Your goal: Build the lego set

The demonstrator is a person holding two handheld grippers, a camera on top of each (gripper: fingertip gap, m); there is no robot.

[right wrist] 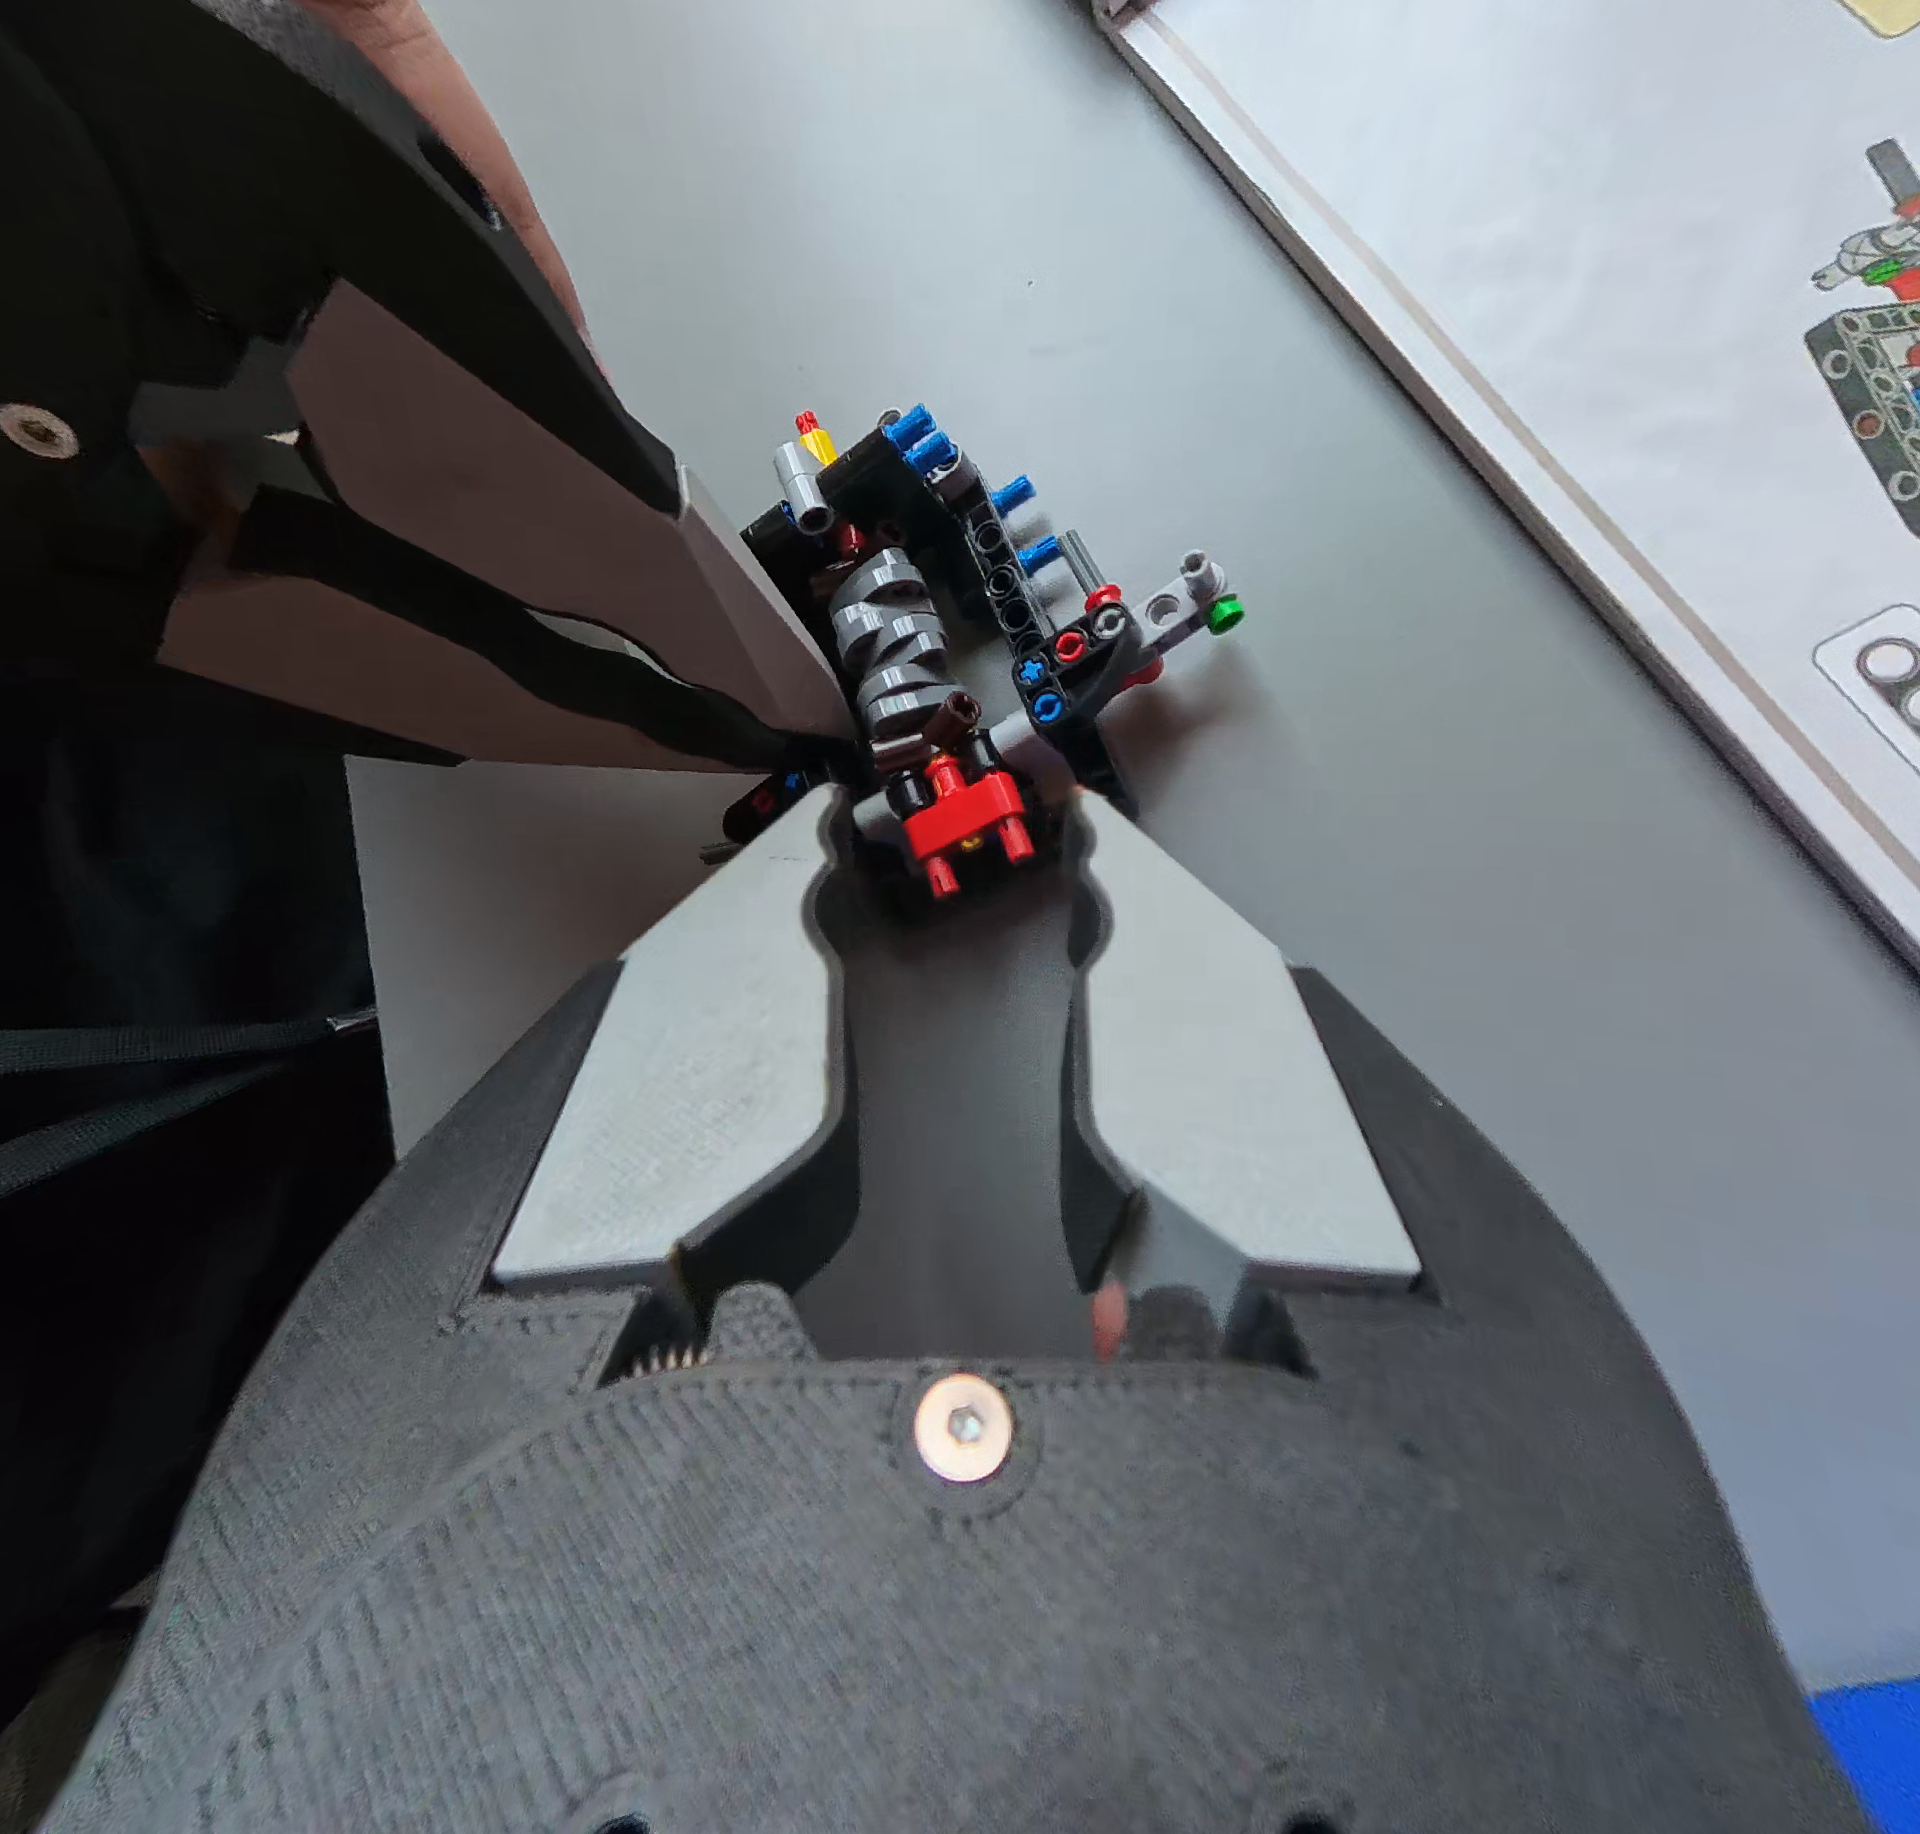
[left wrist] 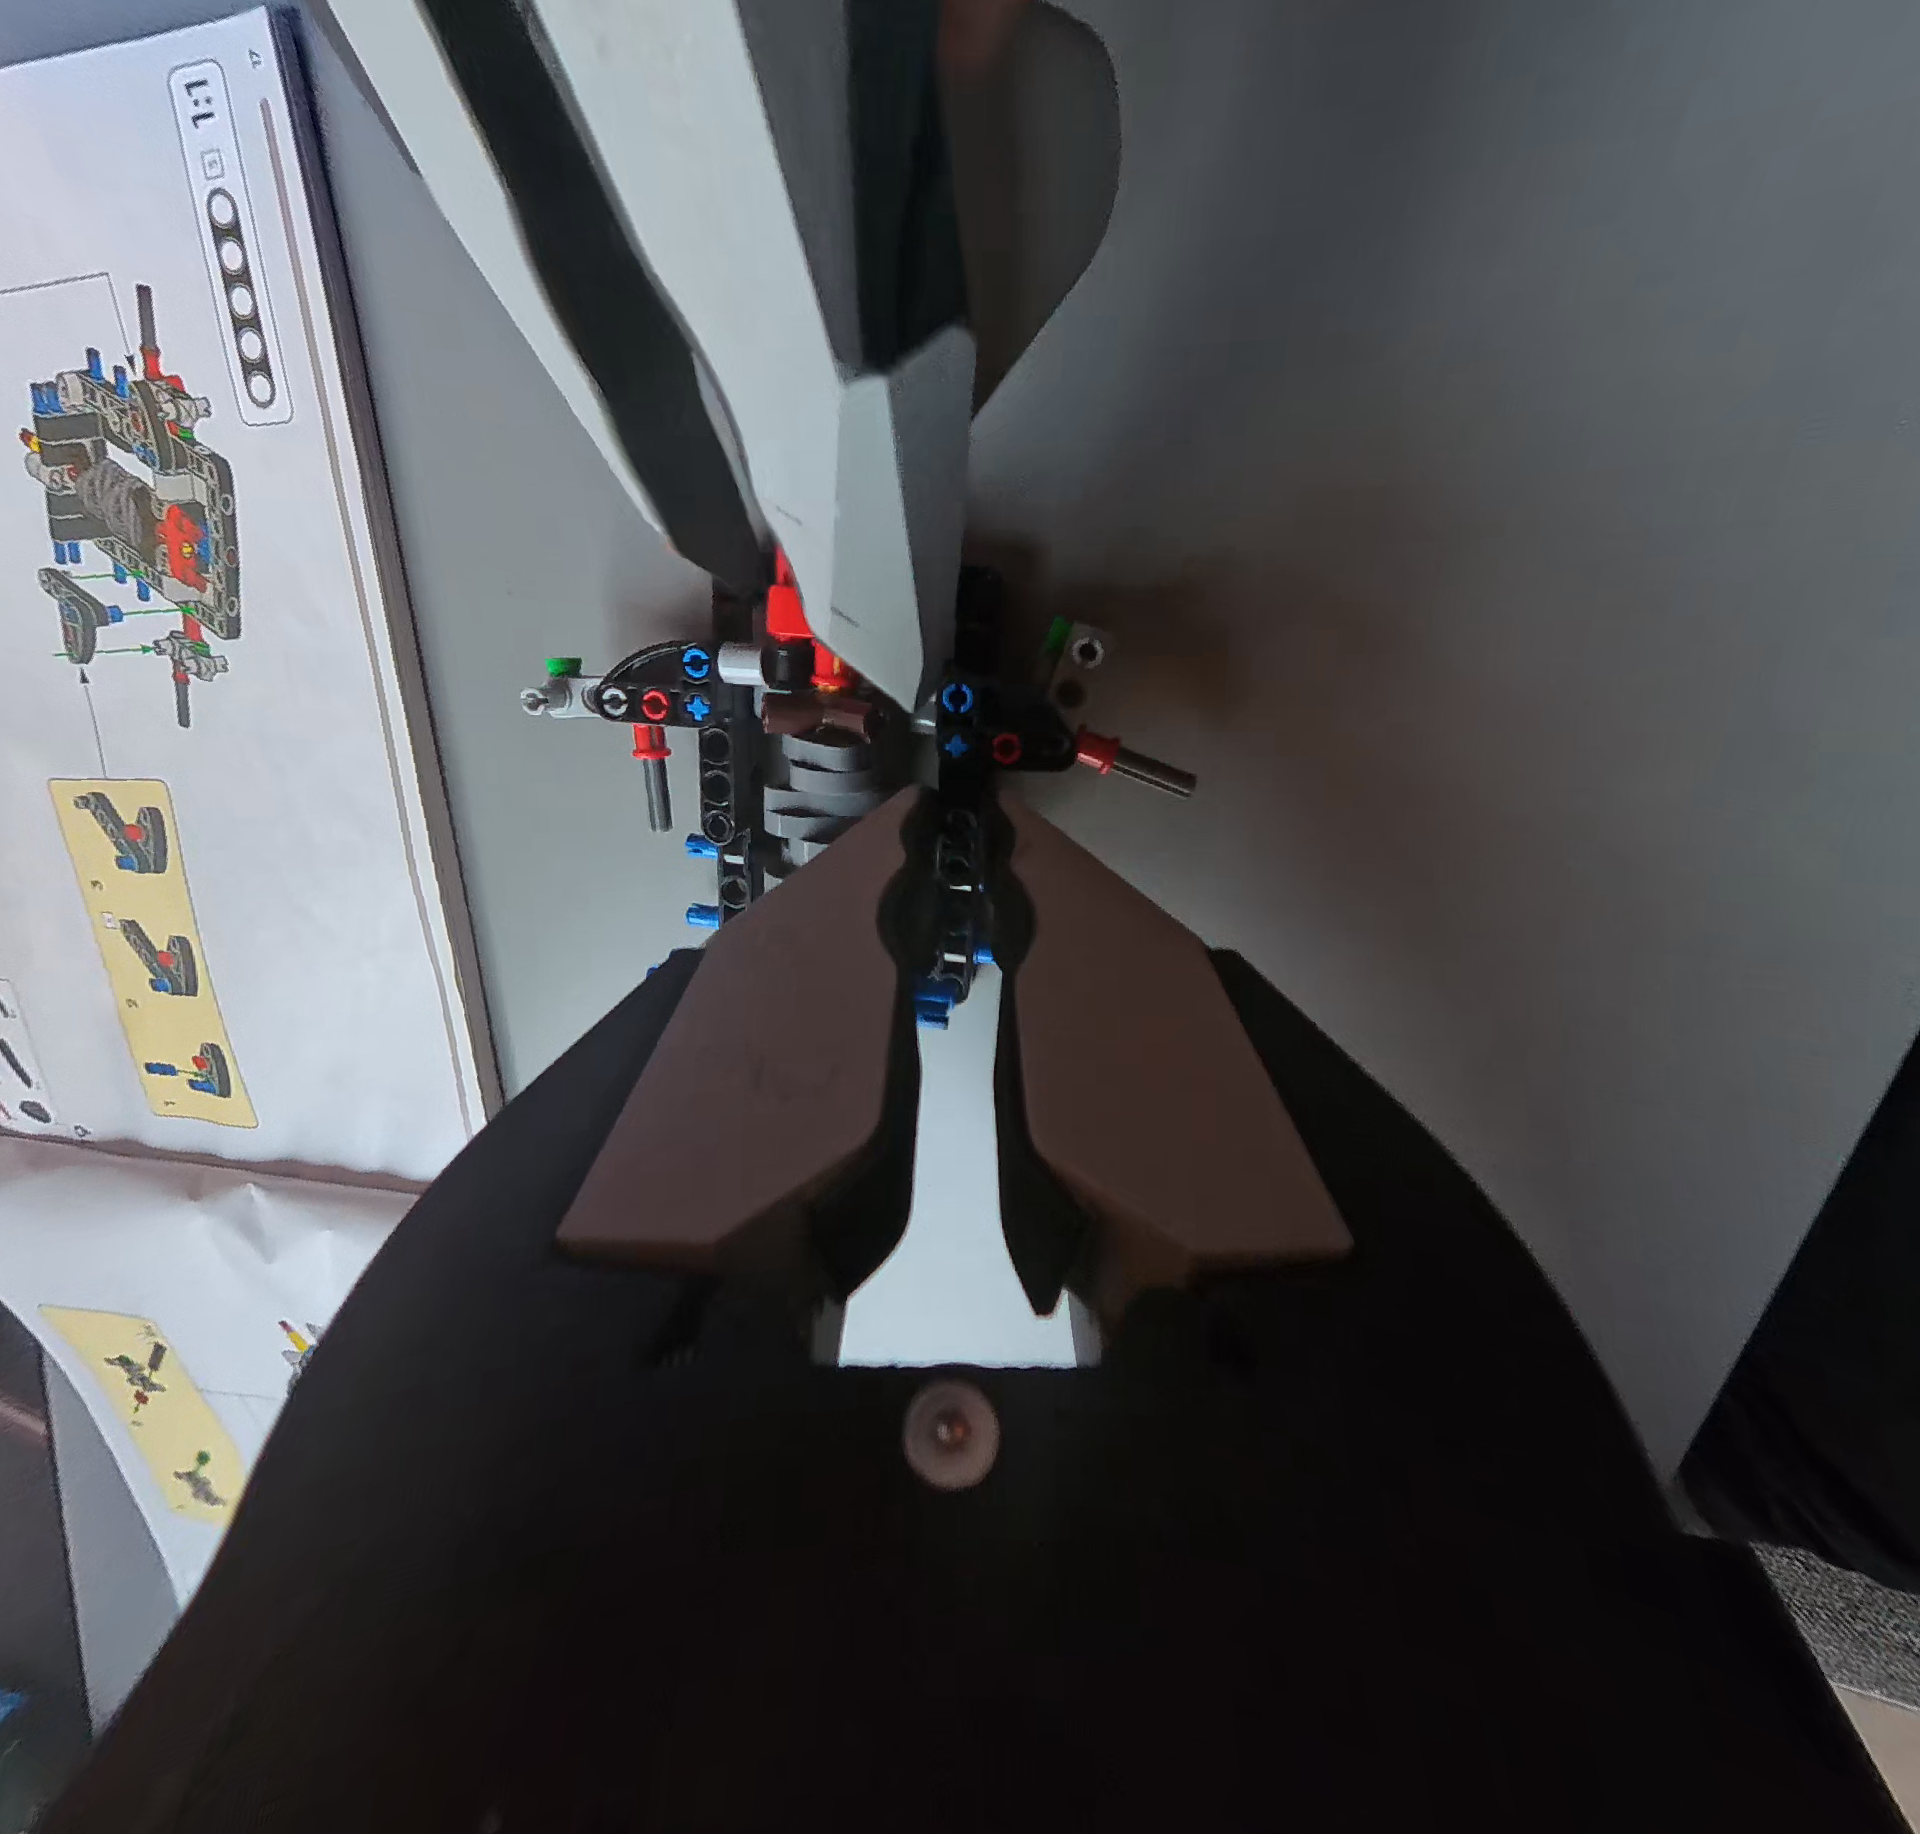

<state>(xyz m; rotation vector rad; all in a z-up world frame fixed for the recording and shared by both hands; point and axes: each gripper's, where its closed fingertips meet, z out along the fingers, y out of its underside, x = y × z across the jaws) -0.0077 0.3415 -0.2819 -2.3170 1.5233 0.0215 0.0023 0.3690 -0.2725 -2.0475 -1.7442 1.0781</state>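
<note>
A part-built lego assembly (left wrist: pixel 821 787) lies on the grey table: black beams, a grey worm gear, blue and red pins, a green-tipped arm. It also shows in the right wrist view (right wrist: pixel 894 641). My left gripper (left wrist: pixel 961 828), with brown fingers, is shut on a black beam of the assembly. It enters the right wrist view (right wrist: pixel 821 745) from the left. My right gripper (right wrist: pixel 961 818), with grey fingers, is closed on the end of the assembly that carries the red block (right wrist: pixel 971 808). It comes down from the top in the left wrist view (left wrist: pixel 894 662) and hides part of the assembly.
An open instruction booklet (left wrist: pixel 208 641) lies on the table to the left of the assembly; it also shows in the right wrist view (right wrist: pixel 1558 330). A hand (right wrist: pixel 416 49) holds the left gripper. Bare grey table (left wrist: pixel 1455 434) lies to the right. My two grippers' fingertips are within a few centimetres of each other.
</note>
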